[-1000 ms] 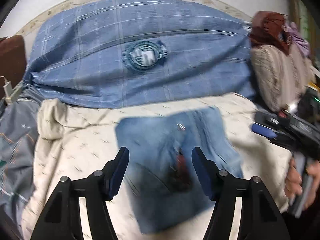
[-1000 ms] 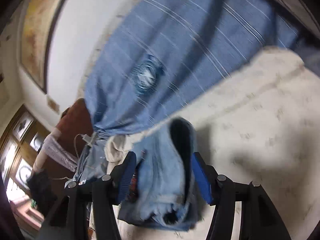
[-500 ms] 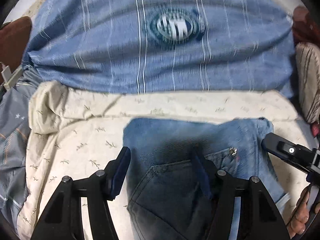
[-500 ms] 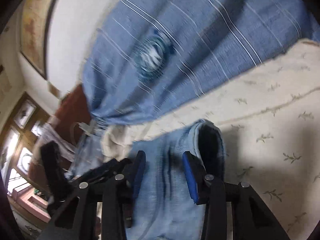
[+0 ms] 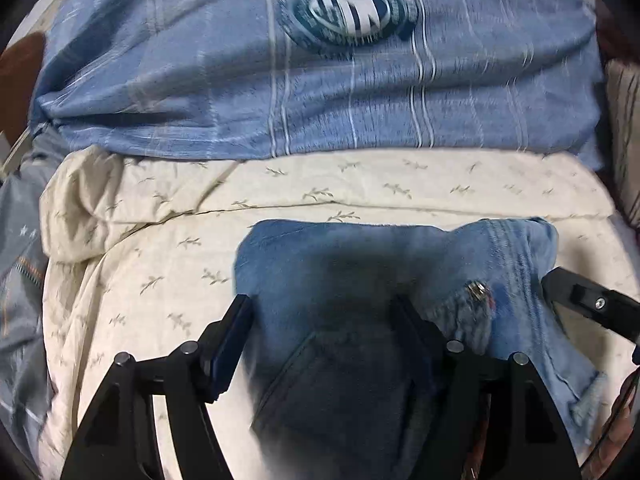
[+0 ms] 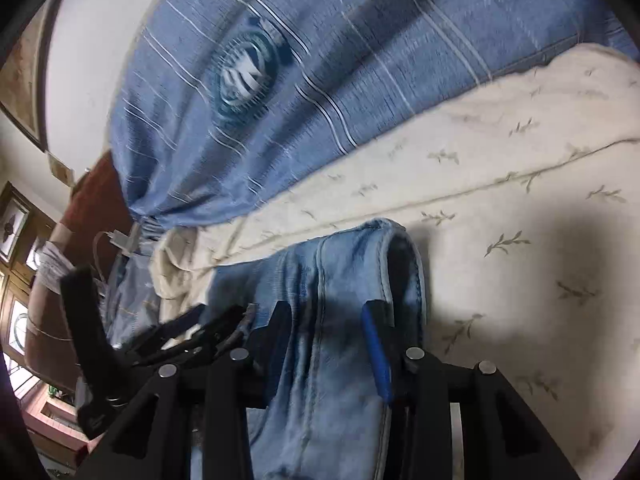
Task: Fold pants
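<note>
Left gripper jaws opening over pants on sheet; right gripper clamps denim.

Two close wrist views angled down, both sharing jeans, blue pillow

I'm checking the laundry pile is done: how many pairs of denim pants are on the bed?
1. The light blue denim pants lie folded on the cream leaf-print bedspread, before the big blue striped pillow. Others may be outside the frame.
</note>
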